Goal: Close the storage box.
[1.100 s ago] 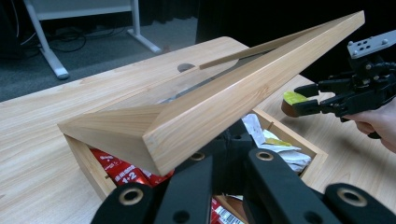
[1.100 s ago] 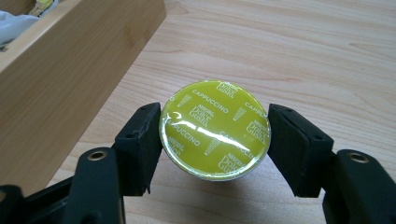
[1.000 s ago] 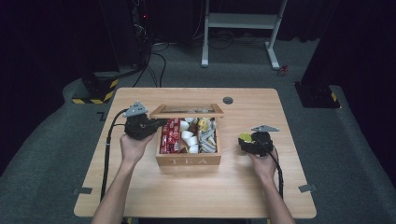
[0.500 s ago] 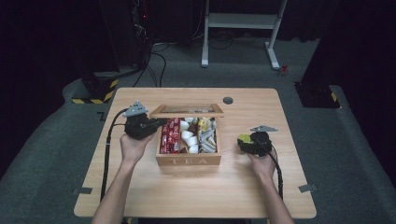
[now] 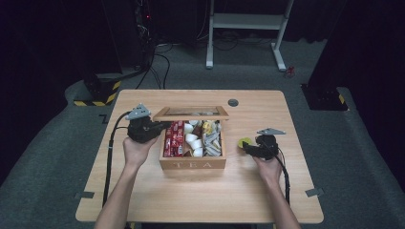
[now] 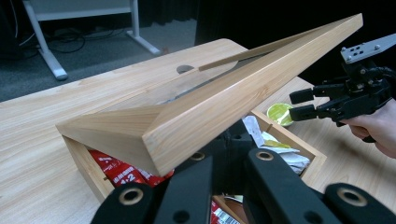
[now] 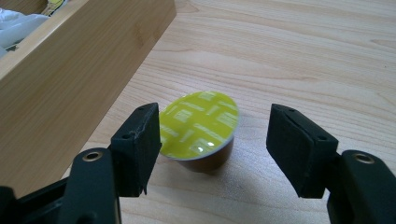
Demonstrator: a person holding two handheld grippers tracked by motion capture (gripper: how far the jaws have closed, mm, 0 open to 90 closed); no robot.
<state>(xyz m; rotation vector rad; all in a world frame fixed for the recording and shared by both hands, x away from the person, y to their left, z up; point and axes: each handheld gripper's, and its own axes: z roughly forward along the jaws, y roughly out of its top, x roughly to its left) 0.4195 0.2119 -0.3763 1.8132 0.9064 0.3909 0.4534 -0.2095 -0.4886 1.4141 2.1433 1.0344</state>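
A wooden tea box (image 5: pixel 193 163) is seen at the middle of the light wooden table (image 5: pixel 200 200) in the high view, its front marked TEA and its hinged lid (image 5: pixel 191 113) raised at the far side; the box is filled with red packets (image 5: pixel 174 138) on its left, white pods (image 5: pixel 193 140) in the middle and pale wrappers (image 5: pixel 212 143) on the right; the left gripper (image 5: pixel 160 126) is held by the left hand (image 5: pixel 136 150) at the box's left wall, its jaws reaching in under the lifted lid; in the left gripper view the lid (image 6: pixel 224 98) is seen tilted up just above the black jaws, with the red packets (image 6: pixel 121 170) below it, and whether the jaws are spread or closed cannot be told, since their tips are hidden beneath the lid's edge; a small capsule (image 5: pixel 245 142) with a yellow-green foil top is set on the table just right of the box, apart from its wall; the right gripper (image 5: pixel 248 147) is held by the right hand (image 5: pixel 270 167) with its jaws spread wide on either side of the capsule; in the right gripper view the capsule (image 7: pixel 198 128) is seen upright on the wood between the two pads, one pad (image 7: pixel 140 144) close beside it or perhaps touching and the other pad (image 7: pixel 299 147) well clear; the box's side wall (image 7: pixel 70 88) is seen beside it; a dark round hole (image 5: pixel 233 102) is set in the table's far part
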